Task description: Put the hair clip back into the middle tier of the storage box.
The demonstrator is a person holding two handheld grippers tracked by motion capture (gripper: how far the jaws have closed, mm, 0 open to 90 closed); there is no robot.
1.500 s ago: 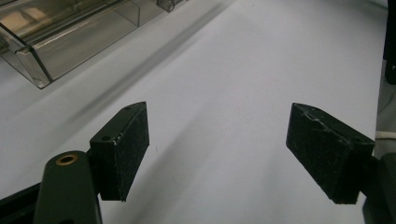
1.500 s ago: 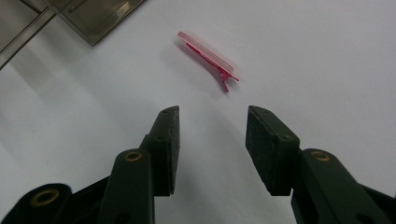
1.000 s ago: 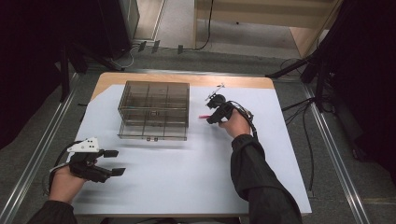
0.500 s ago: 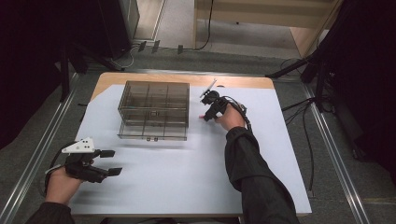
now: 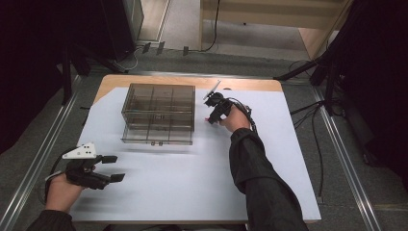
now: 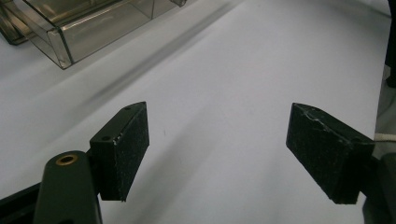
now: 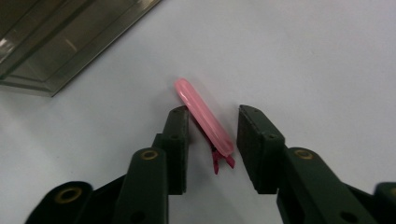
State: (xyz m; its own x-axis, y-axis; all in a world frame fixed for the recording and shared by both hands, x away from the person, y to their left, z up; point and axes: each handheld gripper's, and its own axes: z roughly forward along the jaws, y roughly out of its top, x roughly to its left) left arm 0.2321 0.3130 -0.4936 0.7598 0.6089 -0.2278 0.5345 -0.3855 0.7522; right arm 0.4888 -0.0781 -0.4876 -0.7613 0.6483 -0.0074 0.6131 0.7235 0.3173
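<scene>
A pink hair clip [image 7: 205, 116] lies flat on the white sheet, just right of a smoky clear compartment box [image 5: 159, 113]. My right gripper [image 7: 213, 112] points down over it with one jaw on each side. Its jaws have just been closing. The left pad is up against the clip, and a gap shows at the right pad. In the high view the right gripper [image 5: 214, 108] hides most of the clip [image 5: 208, 119]. My left gripper [image 5: 113, 168] rests open near the table's front left, and nothing is between its fingers [image 6: 123, 144].
The box [image 6: 70, 28] stands shut at the back left of the white sheet [image 5: 192, 183], and its corner [image 7: 56, 37] is close to the clip. A thin dark stick [image 5: 211, 90] lies behind the right hand. Cables trail off the table's right side.
The right gripper has shifted a little toward the box and the far edge, and its jaws have narrowed around the pink clip. The left gripper has kept still.
</scene>
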